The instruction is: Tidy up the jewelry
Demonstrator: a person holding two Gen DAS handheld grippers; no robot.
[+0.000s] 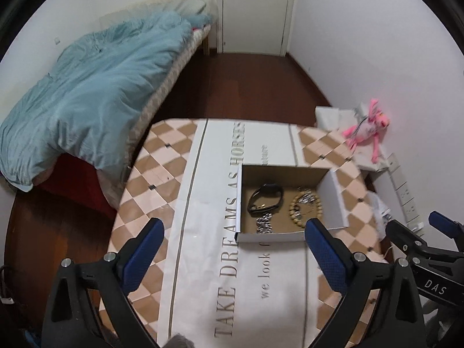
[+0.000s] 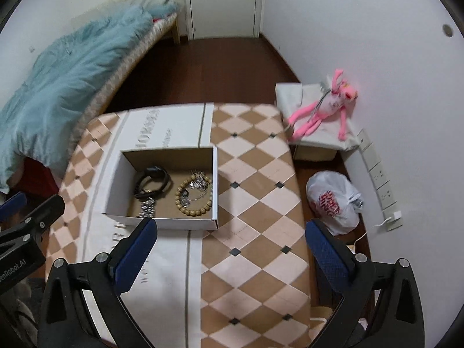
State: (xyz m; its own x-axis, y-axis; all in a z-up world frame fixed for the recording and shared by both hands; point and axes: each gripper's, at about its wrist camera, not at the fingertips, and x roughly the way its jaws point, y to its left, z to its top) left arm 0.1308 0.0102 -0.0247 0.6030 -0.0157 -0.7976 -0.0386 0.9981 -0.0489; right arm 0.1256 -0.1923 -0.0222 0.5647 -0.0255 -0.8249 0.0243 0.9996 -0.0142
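An open cardboard box [image 1: 336, 200] [image 2: 216, 185] sits on the table's white runner. Inside lie a black band watch [image 1: 266, 198] [image 2: 153, 184], a silver metal watch band [image 1: 264, 224] [image 2: 147, 207], a wooden bead bracelet [image 1: 304, 207] [image 2: 193, 197] and small silver pieces [image 2: 198, 184]. My left gripper [image 1: 233, 239] is open and empty, raised above the table in front of the box. My right gripper [image 2: 230, 239] is open and empty, to the right of the box's near corner. The right gripper shows at the left wrist view's right edge [image 1: 417, 229].
The table [image 2: 255, 179] has a brown and pink checkered cloth. A bed with a blue quilt [image 1: 87, 95] stands to the left. A pink plush toy [image 2: 327, 107] lies on a white box by the wall. A white plastic bag [image 2: 336, 203] and a power strip [image 2: 380, 179] are on the right.
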